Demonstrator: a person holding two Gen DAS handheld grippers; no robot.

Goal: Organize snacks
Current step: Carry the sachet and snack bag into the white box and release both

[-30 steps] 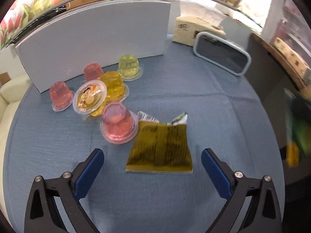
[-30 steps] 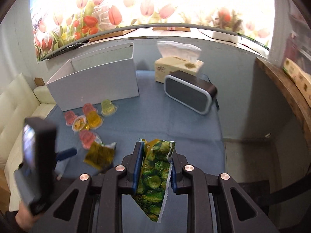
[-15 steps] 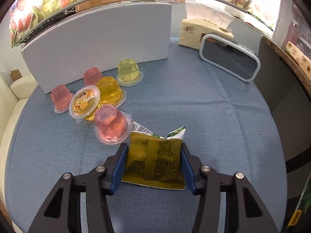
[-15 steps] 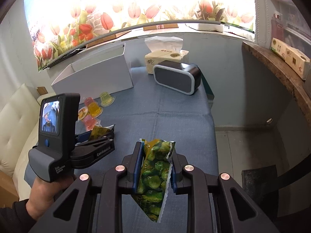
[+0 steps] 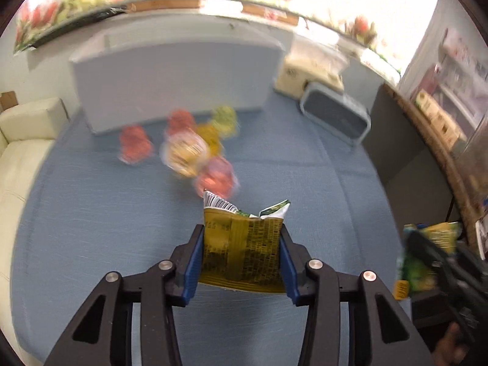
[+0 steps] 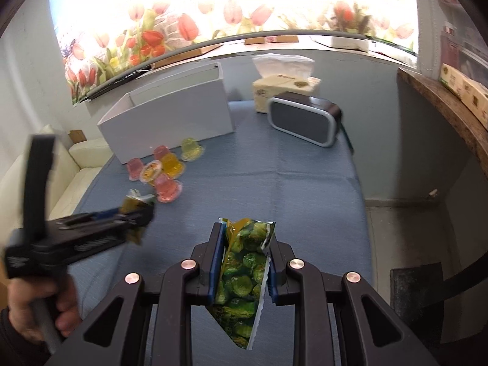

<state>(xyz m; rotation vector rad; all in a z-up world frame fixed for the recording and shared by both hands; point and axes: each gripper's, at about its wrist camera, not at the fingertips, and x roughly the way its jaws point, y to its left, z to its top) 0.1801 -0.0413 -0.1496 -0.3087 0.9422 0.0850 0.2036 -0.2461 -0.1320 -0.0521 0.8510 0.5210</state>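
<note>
the jelly cups [image 5: 195,149] blur together by your white box [image 5: 174,76]. your left gripper [image 5: 241,256] is closing on the yellow foil packet [image 5: 241,253], lifted; your right gripper [image 6: 244,262] clenches the green packet [image 6: 241,277].

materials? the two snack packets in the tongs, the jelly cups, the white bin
Yellow packet: looks like thin printed plastic film, glossy; crinkled torn top.
Green packet: same kind of film, shiny, serrated white seal edge.
Jelly cups: likely clear thin plastic; coloured jelly shows through, flat rims.
White bin: matte, thin flat walls, sharp corners; card or plastic sheet, can't tell which.
</note>
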